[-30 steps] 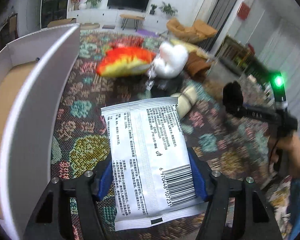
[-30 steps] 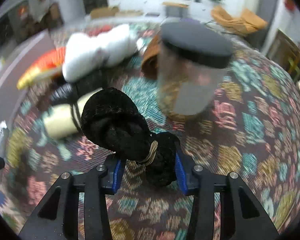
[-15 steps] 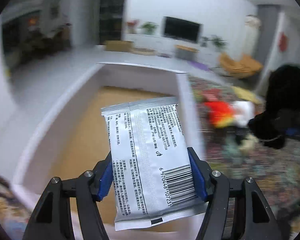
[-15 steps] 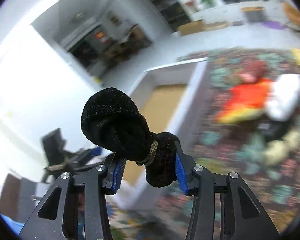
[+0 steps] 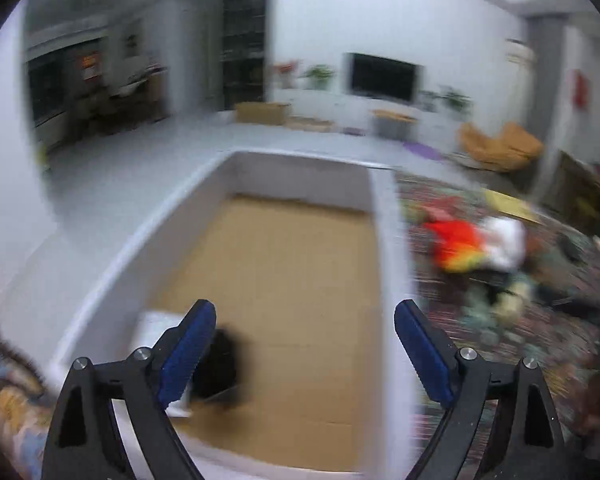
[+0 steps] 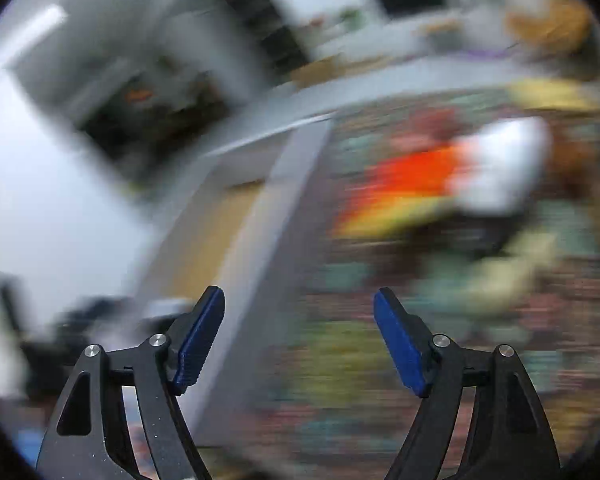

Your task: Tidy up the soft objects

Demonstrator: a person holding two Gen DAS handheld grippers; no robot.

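My left gripper [image 5: 302, 346] is open and empty above a white cardboard box [image 5: 388, 248] with a brown floor. Inside the box, at its near left corner, lie the white packet [image 5: 152, 326] and the black knotted cloth [image 5: 220, 364], partly hidden behind my left finger. My right gripper [image 6: 300, 338] is open and empty, over the box's right wall [image 6: 260, 248] and the patterned cloth. An orange-yellow soft toy [image 5: 454, 246] and a white soft toy [image 5: 506, 242] lie on the patterned cloth right of the box; both also show, blurred, in the right wrist view [image 6: 408, 192].
The patterned tablecloth [image 5: 520, 328] carries several more blurred items, among them a pale roll [image 6: 508, 268]. Beyond the table are a grey floor, a TV [image 5: 382, 76] and an orange chair [image 5: 500, 146].
Both grippers have opened. The white packet and the black knotted cloth have left the jaws and now lie in the box. The right wrist view is swinging fast and is blurred.
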